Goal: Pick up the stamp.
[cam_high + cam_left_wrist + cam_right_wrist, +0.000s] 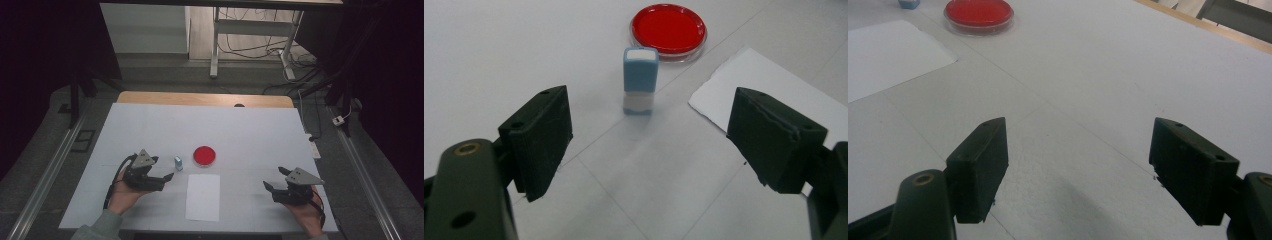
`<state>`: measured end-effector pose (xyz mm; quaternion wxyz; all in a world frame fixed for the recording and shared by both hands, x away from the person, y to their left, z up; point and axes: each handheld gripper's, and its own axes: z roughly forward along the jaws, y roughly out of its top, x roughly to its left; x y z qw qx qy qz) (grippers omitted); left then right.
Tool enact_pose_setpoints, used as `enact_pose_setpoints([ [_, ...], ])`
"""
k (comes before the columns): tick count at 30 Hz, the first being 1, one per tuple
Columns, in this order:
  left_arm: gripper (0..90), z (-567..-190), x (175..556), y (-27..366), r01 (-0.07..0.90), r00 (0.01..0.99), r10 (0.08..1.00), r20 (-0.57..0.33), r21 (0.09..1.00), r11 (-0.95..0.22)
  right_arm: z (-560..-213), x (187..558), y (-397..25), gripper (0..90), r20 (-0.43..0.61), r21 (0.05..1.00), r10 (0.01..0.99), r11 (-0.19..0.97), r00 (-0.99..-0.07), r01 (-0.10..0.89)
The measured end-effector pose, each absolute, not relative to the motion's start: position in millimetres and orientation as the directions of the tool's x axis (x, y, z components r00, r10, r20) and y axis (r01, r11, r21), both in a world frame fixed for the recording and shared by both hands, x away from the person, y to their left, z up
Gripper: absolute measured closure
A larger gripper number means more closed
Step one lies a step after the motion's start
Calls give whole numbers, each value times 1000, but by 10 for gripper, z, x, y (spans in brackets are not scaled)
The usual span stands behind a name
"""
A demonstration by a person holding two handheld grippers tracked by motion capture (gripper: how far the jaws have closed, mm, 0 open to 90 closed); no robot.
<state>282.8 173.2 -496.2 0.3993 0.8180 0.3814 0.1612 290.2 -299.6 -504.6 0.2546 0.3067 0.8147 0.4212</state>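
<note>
Black jaws of the left hand-held gripper (162, 170) stand wide apart and empty, aimed at the small blue stamp (640, 80) that stands upright on the white bench (250, 130), just ahead and not yet touched. By my reading this is the approach before a first grasp: the next move calls for easing forward until the jaws flank the stamp's body, then closing squarely so it does not tip. Right of the stamp lies the red ink pad (204, 156), with a white paper sheet (203, 197) nearer the person. Farther right, the right hand-held gripper (276, 179) rests gaping and empty. No readable writing appears anywhere.
</note>
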Motion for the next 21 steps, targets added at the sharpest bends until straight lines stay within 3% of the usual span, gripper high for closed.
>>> enact_pose_setpoints([
  [21,191,-5027,3168,1486,515,660,751,-23,742,-430,-5050,2908,-2994,236,-157,842,714,458,-682,286],
])
